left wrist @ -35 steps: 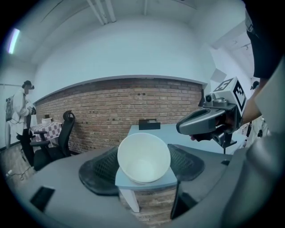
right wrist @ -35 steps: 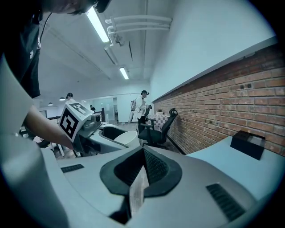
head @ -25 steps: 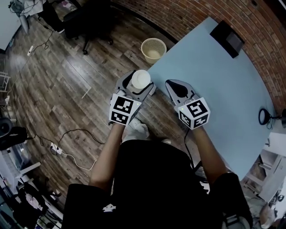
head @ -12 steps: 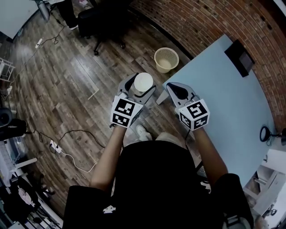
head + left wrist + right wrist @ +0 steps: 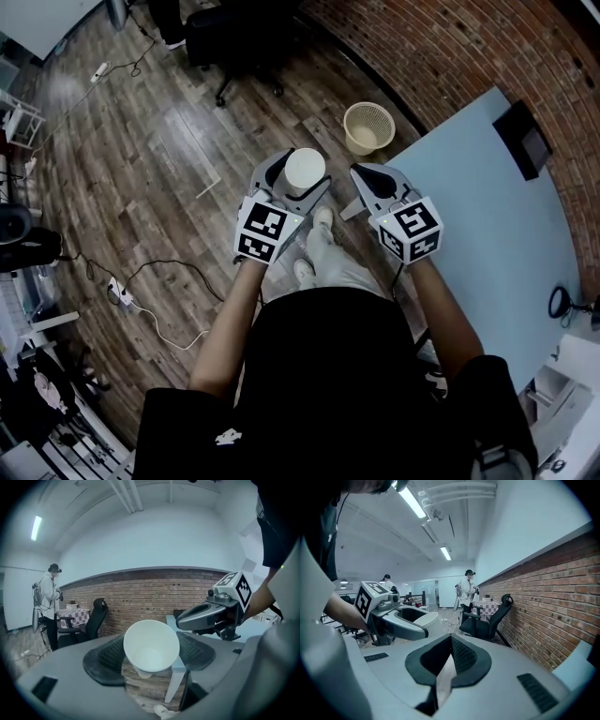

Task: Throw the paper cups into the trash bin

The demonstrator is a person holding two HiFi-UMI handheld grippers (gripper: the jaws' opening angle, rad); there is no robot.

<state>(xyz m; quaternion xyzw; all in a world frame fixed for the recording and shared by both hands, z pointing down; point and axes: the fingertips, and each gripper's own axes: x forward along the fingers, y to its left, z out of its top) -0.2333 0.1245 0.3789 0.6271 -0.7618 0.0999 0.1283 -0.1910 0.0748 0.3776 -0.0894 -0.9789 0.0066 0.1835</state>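
A white paper cup (image 5: pixel 305 172) sits upright between the jaws of my left gripper (image 5: pixel 294 180), which is shut on it. In the left gripper view the cup (image 5: pixel 151 646) shows its open mouth between the dark pads. My right gripper (image 5: pixel 367 184) hangs beside it on the right, shut and empty; in the right gripper view its pads (image 5: pixel 461 656) meet with only a thin slit between them. The tan wicker trash bin (image 5: pixel 367 127) stands on the wood floor ahead of both grippers, near the table's corner.
The light blue table (image 5: pixel 497 216) runs along the right with a black box (image 5: pixel 525 141) on it. A brick wall lies behind it. A black office chair (image 5: pixel 234 37) stands ahead on the left. Cables and a power strip (image 5: pixel 117 295) lie on the floor at the left.
Both grippers have moved off the table's edge and now hang over the wood floor. The bin has come nearer. The cup stays in the left gripper.
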